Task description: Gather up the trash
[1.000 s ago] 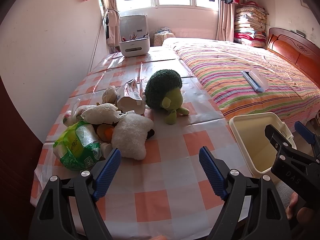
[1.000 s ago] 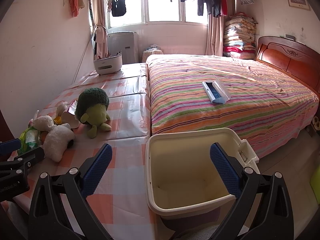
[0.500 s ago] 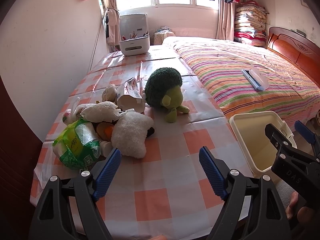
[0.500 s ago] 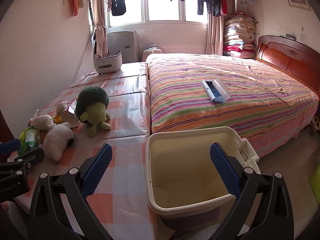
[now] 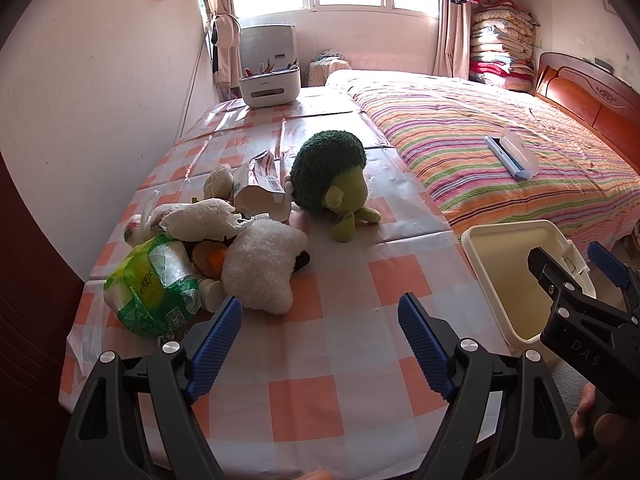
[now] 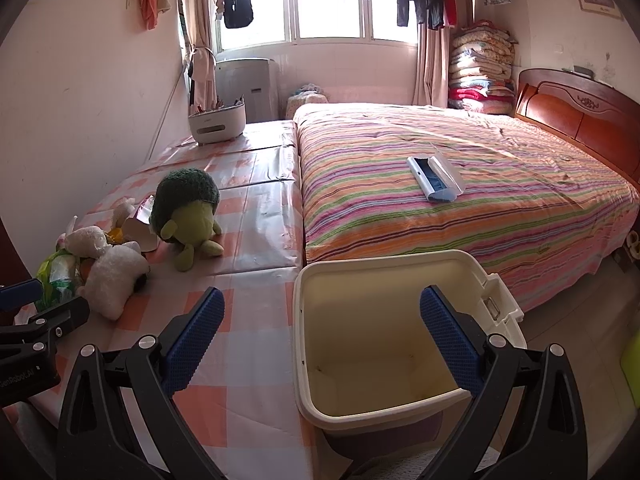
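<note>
Little has shifted since a moment ago, the left gripper (image 5: 320, 332) edging slightly back over the checked tablecloth (image 5: 344, 344), both it and the right gripper (image 6: 320, 332) gaping wide and empty, the cream bin (image 6: 304, 344) near right, the trash pile (image 5: 156, 280) left, the green plush (image 5: 332, 176) beyond.

The letters "DAS" stand on the black body of the right gripper (image 5: 582, 280), at the lower right of the left wrist view. On the left gripper (image 6: 44, 296), lower left, "GenRobot.AI" is perhaps readable. The print on the green bag (image 5: 154, 288) is too small to read.
</note>
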